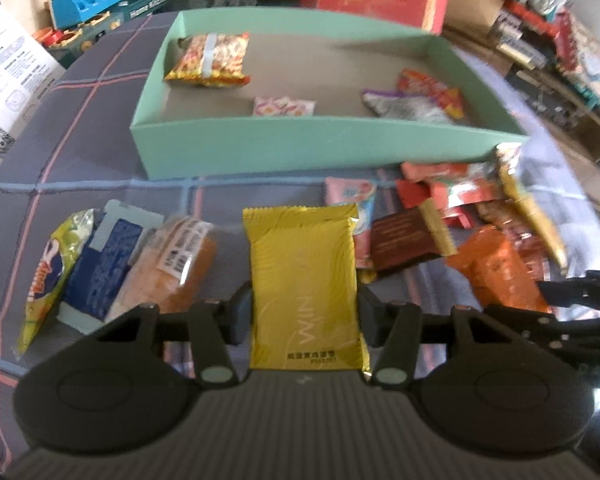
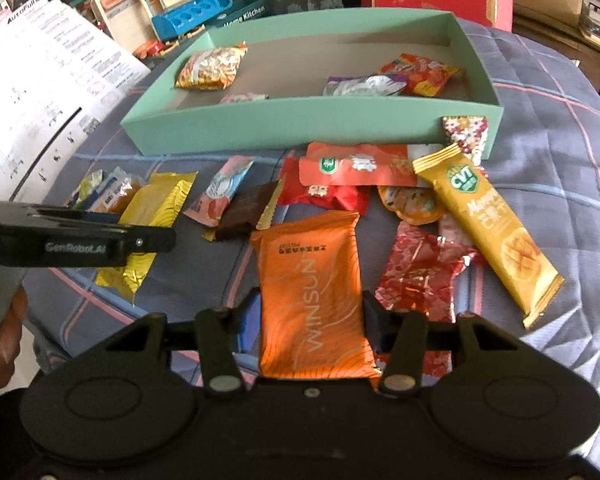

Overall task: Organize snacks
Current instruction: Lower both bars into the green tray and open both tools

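Blue checked bedding lay under everything. Left gripper stood partly closed, pads pressing the sides of a yellow foil snack packet. Right gripper likewise clamped an orange foil snack packet. Beyond both sat a shallow mint-green cardboard tray, loose wrapped snacks between.

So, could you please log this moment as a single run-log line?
left gripper: shut on yellow packet | right gripper: shut on orange packet | green tray: four snacks inside
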Tool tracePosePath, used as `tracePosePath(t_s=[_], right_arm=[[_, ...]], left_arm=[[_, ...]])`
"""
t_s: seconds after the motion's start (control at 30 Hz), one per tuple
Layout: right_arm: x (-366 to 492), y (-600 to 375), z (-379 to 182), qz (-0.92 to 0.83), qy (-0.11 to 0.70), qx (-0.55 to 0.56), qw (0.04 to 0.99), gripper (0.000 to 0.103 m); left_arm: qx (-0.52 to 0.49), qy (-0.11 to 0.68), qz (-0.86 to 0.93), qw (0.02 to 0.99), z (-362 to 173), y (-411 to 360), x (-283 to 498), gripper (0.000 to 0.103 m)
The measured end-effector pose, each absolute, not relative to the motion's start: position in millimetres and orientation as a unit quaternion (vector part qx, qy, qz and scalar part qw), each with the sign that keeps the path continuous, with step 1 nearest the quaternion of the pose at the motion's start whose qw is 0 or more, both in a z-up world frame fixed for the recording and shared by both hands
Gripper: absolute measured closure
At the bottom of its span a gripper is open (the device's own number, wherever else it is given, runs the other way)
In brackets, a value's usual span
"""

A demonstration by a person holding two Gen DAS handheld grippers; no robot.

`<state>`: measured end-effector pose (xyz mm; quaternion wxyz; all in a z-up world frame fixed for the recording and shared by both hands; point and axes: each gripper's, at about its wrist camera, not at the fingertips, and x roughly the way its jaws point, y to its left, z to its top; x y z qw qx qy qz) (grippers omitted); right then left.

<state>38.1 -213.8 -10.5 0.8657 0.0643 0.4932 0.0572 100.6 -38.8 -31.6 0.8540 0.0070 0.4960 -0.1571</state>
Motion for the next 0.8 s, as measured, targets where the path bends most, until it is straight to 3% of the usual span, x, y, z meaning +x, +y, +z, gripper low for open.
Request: tracePosePath(t_s=[0.37,0.8], right_arm=[[43.4,-230.0,27.5,0.062,0.460,0.080,0.882,0.053],[150.0,-262.7,77.6,0.031,0.414,0.093,0.905,0.053]], left_arm=[[0.013,0.466,-0.179,0.866,8.2,-44.5,105.1,0.052],[0.034,0.425,-0.156,0.891,54.8,-54.1,216.2,0.051]])
